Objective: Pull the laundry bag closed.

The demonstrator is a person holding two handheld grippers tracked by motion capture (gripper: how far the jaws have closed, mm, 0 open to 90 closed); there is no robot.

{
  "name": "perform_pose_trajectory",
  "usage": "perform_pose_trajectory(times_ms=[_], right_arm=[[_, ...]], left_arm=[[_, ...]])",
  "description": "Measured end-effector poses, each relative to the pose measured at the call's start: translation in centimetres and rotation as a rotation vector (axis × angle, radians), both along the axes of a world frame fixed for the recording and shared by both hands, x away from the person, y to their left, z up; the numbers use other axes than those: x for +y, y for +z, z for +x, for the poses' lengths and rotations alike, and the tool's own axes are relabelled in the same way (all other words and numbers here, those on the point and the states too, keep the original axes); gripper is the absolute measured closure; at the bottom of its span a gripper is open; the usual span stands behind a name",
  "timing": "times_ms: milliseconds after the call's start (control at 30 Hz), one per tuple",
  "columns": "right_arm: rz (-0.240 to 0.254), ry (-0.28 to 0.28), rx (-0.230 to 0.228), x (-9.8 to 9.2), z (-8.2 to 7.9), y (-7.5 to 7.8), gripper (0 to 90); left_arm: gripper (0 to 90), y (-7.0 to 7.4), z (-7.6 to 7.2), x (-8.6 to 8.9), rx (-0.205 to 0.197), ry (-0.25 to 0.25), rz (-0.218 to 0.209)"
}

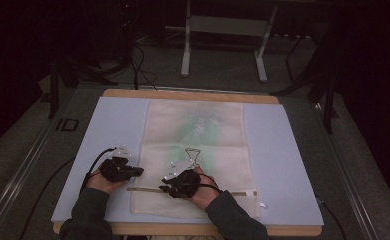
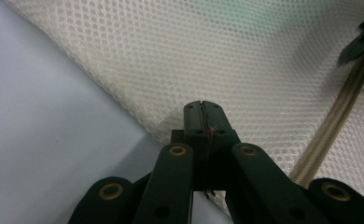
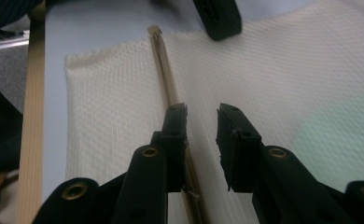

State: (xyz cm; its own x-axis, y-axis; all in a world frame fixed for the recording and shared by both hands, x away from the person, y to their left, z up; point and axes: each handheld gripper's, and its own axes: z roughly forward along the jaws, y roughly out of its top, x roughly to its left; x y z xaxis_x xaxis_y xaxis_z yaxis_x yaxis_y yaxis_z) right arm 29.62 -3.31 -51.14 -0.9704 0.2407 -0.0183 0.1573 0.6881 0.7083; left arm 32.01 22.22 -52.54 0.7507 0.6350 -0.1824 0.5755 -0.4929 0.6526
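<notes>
Mesh laundry bag (image 1: 195, 150) laid flat on blue mat (image 1: 283, 165) over desk (image 1: 193, 93), zipper (image 1: 148, 189) near front edge. Left gripper (image 1: 135, 171) placed at bag's left edge; left gripper view shows its fingers pressed together, nothing clearly caught, mesh edge (image 2: 124, 112) just beyond. Right gripper (image 1: 164, 186) set over zipper; right gripper view shows fingers parted, gap narrow, zipper tape (image 3: 168, 88) seen running beside left finger. Green garment inside bag (image 1: 200, 125) seen from high view.
</notes>
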Motion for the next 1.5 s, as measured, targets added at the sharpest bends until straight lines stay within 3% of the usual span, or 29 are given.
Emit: perform_pose_trajectory(times_ms=[400,667,1067,1267,1367,1500], right_arm=[[0.018,0.051,0.013,4.3,-0.2,-0.7,74.2],[0.033,0.07,0.012,6.8,-0.3,-1.0,73.4],[-0.022,0.086,-0.027,9.5,-0.4,-1.5,74.8],[-0.088,0.093,-0.067,11.3,-0.3,-1.9,75.9],[-0.083,0.094,-0.043,11.5,-0.1,-1.9,80.2],[-0.077,0.086,-0.061,11.5,-0.3,-1.9,80.8]], left_arm=[[89.6,0.2,0.1,0.5,0.003,0.02,-0.025],[89.6,0.3,0.0,1.3,0.002,0.049,-0.066],[89.6,0.5,0.0,1.8,-0.005,0.06,-0.079],[89.6,0.6,0.0,2.0,-0.009,0.066,-0.087],[89.6,0.8,-0.1,2.2,-0.014,0.07,-0.093],[89.6,0.8,-0.1,2.3,-0.017,0.072,-0.096]])
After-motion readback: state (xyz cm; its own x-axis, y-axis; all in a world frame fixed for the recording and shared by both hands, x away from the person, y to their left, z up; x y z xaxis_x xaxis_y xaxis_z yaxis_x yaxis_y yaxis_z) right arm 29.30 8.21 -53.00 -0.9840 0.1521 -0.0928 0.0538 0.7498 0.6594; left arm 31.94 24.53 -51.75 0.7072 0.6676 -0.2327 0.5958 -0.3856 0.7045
